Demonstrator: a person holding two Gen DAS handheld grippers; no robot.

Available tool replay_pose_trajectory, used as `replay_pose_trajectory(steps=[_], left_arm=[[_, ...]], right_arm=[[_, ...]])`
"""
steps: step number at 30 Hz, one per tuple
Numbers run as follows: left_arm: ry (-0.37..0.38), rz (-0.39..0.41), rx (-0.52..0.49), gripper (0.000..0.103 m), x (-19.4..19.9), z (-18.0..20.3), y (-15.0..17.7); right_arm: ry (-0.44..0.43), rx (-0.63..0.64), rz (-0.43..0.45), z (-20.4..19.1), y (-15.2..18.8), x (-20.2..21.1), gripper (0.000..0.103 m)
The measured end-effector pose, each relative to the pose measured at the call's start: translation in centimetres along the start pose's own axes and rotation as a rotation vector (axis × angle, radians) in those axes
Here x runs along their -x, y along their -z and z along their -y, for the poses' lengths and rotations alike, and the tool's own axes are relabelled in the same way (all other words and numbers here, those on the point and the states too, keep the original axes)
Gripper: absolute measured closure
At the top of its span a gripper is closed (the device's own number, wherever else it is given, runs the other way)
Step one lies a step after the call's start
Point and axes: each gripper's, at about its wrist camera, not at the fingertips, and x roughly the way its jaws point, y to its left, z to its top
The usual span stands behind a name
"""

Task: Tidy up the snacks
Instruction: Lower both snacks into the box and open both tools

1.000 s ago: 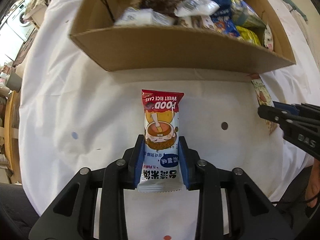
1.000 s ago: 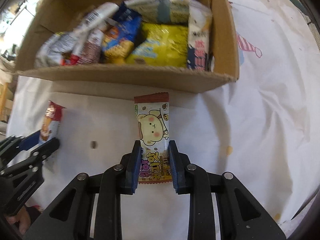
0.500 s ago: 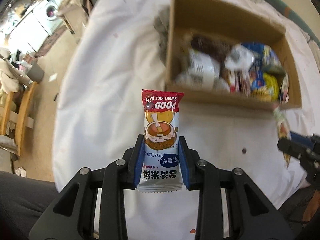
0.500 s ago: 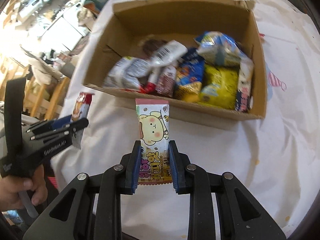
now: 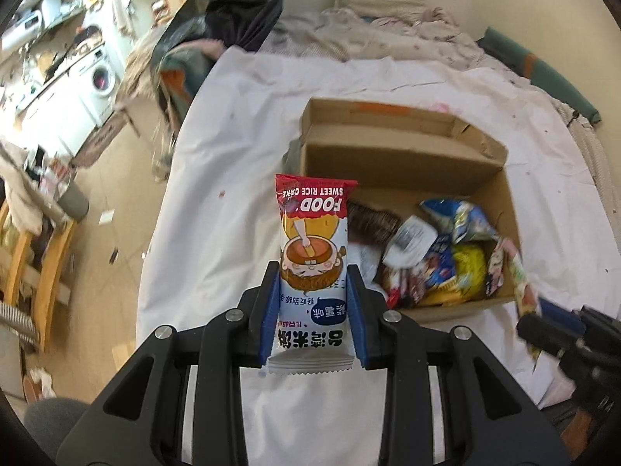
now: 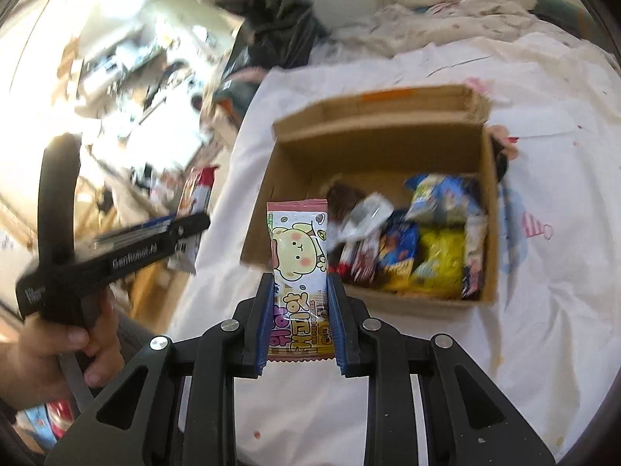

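I have my left gripper [image 5: 313, 312] clamped on the sweet rice cake packet [image 5: 312, 268] and my right gripper [image 6: 299, 318] clamped on the bear-print snack bar [image 6: 299, 272], both held in the air short of the cardboard box [image 6: 388, 143]. To drop them cleanly I should carry each packet past the near wall, over the snacks inside, before letting go. The box sits ahead and below on the white-sheeted tabletop [image 5: 233, 178], to the right of the left gripper's packet.
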Motion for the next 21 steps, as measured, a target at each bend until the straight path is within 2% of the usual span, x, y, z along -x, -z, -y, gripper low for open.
replay_pose_trajectory(steps=[5,11,14,21], left_arm=[[0.020,0.021,-0.053,0.075,-0.8,1.6,-1.1],[0.065,0.017,-0.065,0.075,-2.5,2.4,-1.9],[0.112,0.012,-0.063,0.075,-3.4,2.3,-2.1],[0.185,0.005,-0.087,0.075,-5.8,2.0,-1.8]], right_arm=[[0.013,-0.096,0.098,2.8,-1.9,1.5,0.076],[0.044,-0.138,0.137,4.8,-4.0,1.4,0.076],[0.052,-0.164,0.120,5.6,-4.4,0.5,0.076],[0.085,-0.171,0.019,6.2,-4.3,-3.2,0.075]])
